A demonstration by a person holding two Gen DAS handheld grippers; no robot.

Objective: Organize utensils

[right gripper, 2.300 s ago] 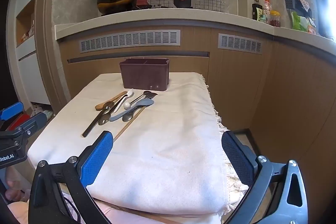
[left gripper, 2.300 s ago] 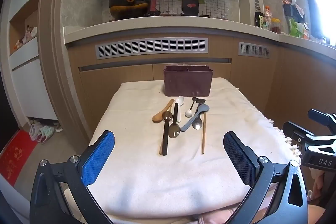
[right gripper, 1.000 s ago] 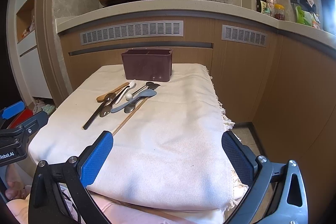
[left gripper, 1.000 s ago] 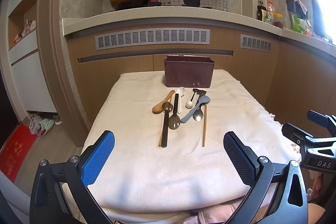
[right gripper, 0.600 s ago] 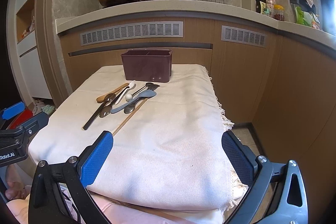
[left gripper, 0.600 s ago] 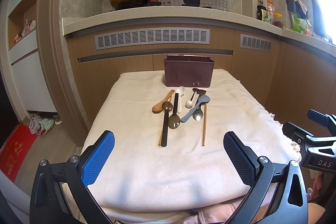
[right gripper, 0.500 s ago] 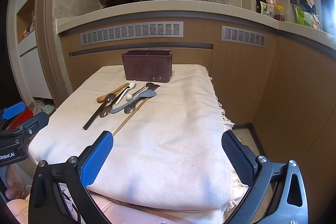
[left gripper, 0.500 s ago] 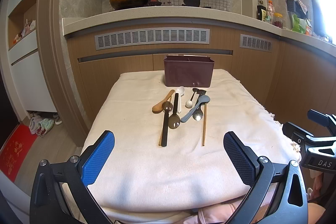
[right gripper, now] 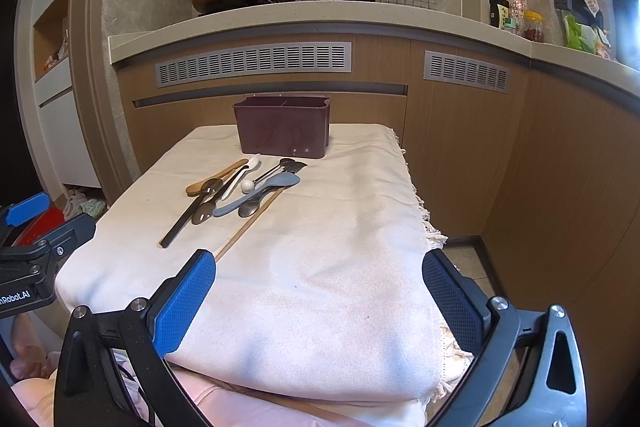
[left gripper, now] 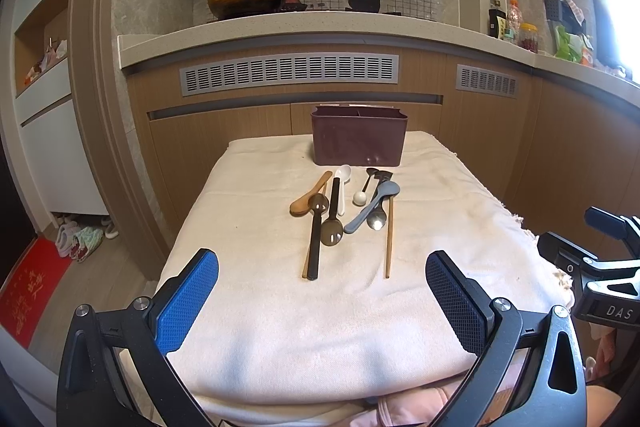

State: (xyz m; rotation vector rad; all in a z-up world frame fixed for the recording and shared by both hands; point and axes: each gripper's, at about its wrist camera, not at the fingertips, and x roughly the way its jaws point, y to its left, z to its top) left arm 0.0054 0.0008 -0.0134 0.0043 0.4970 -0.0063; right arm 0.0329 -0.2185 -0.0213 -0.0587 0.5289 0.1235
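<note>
Utensils (left gripper: 344, 205) lie bunched on the cloth-covered surface (left gripper: 280, 291), just in front of a maroon holder (left gripper: 359, 140) standing at its far edge — a wooden spoon (left gripper: 310, 195), a white spoon (left gripper: 342, 187), a grey spoon (left gripper: 372, 205), dark-handled ones and two chopsticks (left gripper: 388, 239) among them. The left tongs (left gripper: 322, 297) and the right tongs (right gripper: 319, 297) hover at the near end of the surface, well apart from the pile — both spread wide and pinching nothing.
</note>
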